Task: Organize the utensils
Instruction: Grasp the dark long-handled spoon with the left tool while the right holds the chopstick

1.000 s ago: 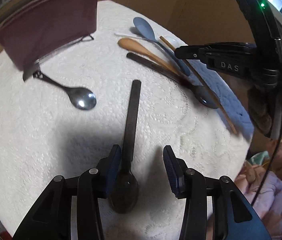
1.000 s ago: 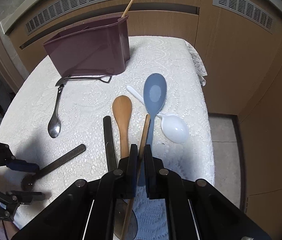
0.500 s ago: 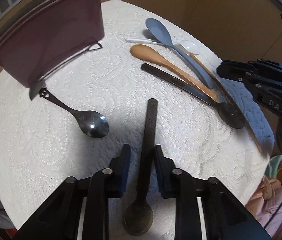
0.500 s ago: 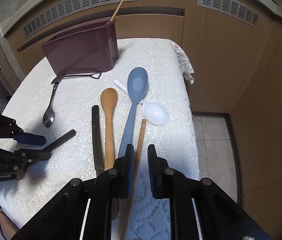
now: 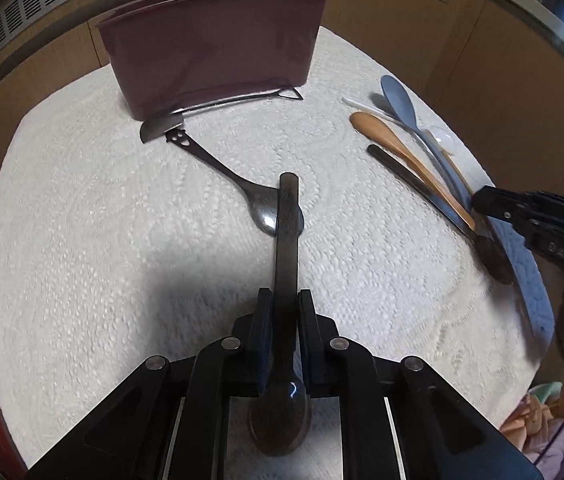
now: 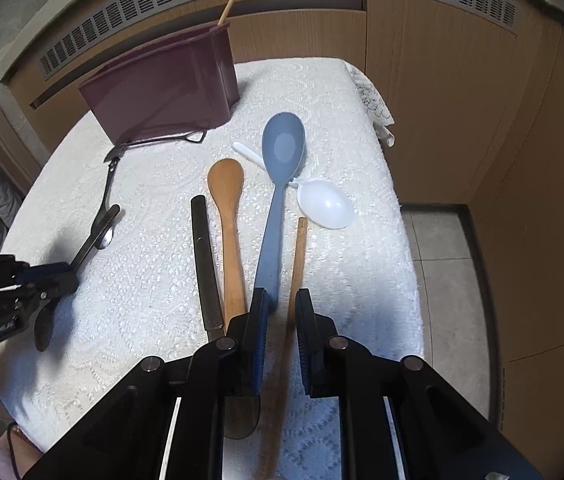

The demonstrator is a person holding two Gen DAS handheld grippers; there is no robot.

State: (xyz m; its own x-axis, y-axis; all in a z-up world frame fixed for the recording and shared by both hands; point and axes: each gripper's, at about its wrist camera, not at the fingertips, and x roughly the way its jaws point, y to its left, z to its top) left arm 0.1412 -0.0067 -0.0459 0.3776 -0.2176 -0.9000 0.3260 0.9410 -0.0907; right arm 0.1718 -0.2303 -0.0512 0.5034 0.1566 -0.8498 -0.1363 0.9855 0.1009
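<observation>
Two grippers work over a table covered in white lace cloth [image 6: 153, 184]. The left gripper [image 5: 285, 320] is closing its jaws on the flat handle of a dark spoon [image 5: 286, 248], bowl toward the camera. The right gripper [image 6: 282, 322] straddles a wooden stick [image 6: 296, 272] with a narrow gap, not pressing it; "DAS" reads on its body in the left view. A maroon holder [image 6: 161, 88] stands at the far edge.
</observation>
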